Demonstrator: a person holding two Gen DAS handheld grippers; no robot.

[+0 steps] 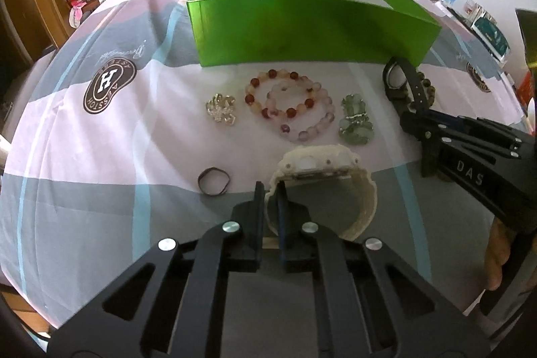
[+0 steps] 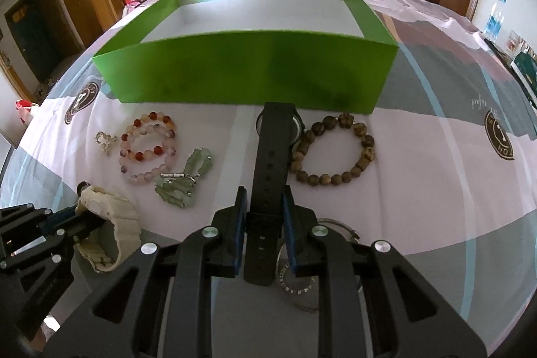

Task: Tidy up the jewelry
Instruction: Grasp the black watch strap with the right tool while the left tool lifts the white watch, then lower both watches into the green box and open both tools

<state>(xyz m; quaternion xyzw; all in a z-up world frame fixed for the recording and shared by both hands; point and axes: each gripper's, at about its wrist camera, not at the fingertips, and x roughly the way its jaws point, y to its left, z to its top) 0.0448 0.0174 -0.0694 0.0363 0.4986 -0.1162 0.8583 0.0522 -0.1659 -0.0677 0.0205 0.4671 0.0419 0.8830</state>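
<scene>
Left-wrist view shows the left tongs (image 1: pixel 270 190) clenched on the strap of a cream watch (image 1: pixel 322 170), one finger outside the band and one inside its loop; the near part of the strap is hidden behind the tongs' frame. The watch sits near the desk's near edge, on a cloth of pink, grey and white patches (image 1: pixel 84 130). Beside it on the left lies a thin dark ring-shaped band (image 1: pixel 213 181); whether it is rubber or metal cannot be told.

Towards the desk's far edge stands an open green box (image 1: pixel 302 32), and only part of its pale floor is visible above the front wall. Between box and watch lie a clear crystal piece (image 1: pixel 221 109), a red and pink bead bracelet (image 1: pixel 290 101) overlapping a paler one, and a green stone bracelet (image 1: pixel 355 119).

Right-wrist view shows the right tongs (image 2: pixel 265 210) closed on the strap of a black watch (image 2: pixel 273 156), pads touching both strap edges. Its dial lies under the strap, just beside the box's front wall, and is mostly covered. A brown wooden bead bracelet (image 2: pixel 335 153) lies touching the watch on the right. Under the right tongs a clear bangle (image 2: pixel 298 291) with small dots peeks out, largely hidden. At the lower right of the left view, part of a hand shows, cut off by the frame.
</scene>
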